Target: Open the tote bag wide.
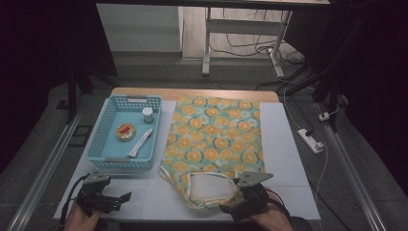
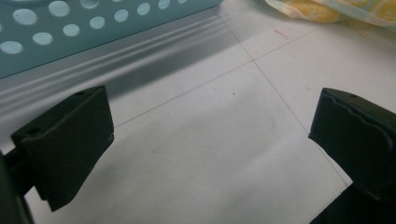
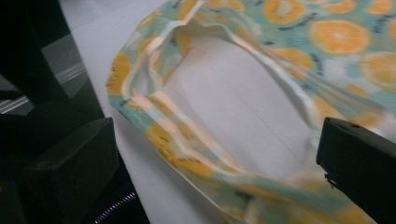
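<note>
My right gripper [image 3: 219,154] stood with jaws spread over the looped handle of the soft orange-slice-print cloth bag [image 1: 211,139], which lay flat on the white table [image 1: 288,144] beside the blue perforated plastic basket [image 1: 126,166]. My left gripper [image 2: 210,144] waited open over bare tabletop. The bag looked light and limp, best pinched at the handle's hemmed edge.

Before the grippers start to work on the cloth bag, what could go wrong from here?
The right gripper hangs open over the cloth bag's handle loop, which lies limp, so the jaws may catch only one layer or slip off. The left gripper is open close to the blue basket; reaching forward could bump it and tip the small jar standing inside.
</note>
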Demonstrator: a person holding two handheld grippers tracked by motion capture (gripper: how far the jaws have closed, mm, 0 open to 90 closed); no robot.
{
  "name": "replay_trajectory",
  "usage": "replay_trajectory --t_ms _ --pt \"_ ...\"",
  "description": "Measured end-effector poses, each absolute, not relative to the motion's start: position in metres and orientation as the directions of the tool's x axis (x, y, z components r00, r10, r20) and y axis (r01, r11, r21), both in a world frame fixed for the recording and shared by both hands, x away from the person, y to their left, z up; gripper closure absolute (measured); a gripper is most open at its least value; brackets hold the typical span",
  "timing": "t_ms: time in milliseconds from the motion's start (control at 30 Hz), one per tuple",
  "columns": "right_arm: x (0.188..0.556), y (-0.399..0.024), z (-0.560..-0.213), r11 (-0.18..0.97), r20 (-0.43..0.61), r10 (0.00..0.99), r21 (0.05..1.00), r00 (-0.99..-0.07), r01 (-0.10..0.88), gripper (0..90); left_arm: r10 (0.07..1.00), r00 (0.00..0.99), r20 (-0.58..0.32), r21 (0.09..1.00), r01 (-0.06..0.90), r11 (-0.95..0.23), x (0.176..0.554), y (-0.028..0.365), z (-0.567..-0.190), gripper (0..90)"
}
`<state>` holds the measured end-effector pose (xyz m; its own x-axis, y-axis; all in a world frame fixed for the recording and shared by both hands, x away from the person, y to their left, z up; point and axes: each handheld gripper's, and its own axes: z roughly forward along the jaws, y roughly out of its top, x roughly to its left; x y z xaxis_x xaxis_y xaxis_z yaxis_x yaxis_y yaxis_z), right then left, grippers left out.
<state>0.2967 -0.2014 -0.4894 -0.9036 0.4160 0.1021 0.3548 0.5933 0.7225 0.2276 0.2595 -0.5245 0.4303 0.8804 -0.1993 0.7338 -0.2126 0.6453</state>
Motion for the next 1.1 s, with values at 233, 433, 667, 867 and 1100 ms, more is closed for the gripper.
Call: replay_trajectory --t_ms 233,433,667,867,1100 --pt "0.294 -0.176 -0.499 0.652 0.103 0.358 0.684 -0.928 0.327 0.0 0.879 0.433 -0.199 0.642 0.736 -0.216 0.228 0.259 -0.525 0.0" --pt "0.291 -0.159 -0.507 0.702 0.083 0.305 0.654 -0.949 0.283 7.2 0.879 0.433 -0.199 0.641 0.736 -0.218 0.228 0.259 -0.525 0.0" --pt "0.292 -0.155 -0.508 0.727 0.084 0.278 0.633 -0.957 0.266 32.8 0.879 0.435 -0.196 0.640 0.736 -0.222 0.228 0.258 -0.525 0.0" --pt "0.295 -0.158 -0.501 0.717 0.094 0.259 0.648 -0.961 0.256 61.3 0.878 0.438 -0.191 0.638 0.736 -0.228 0.228 0.258 -0.525 0.0" --pt "0.297 -0.162 -0.490 0.679 0.103 0.254 0.689 -0.962 0.253 81.0 0.878 0.439 -0.192 0.635 0.737 -0.230 0.229 0.258 -0.525 0.0"
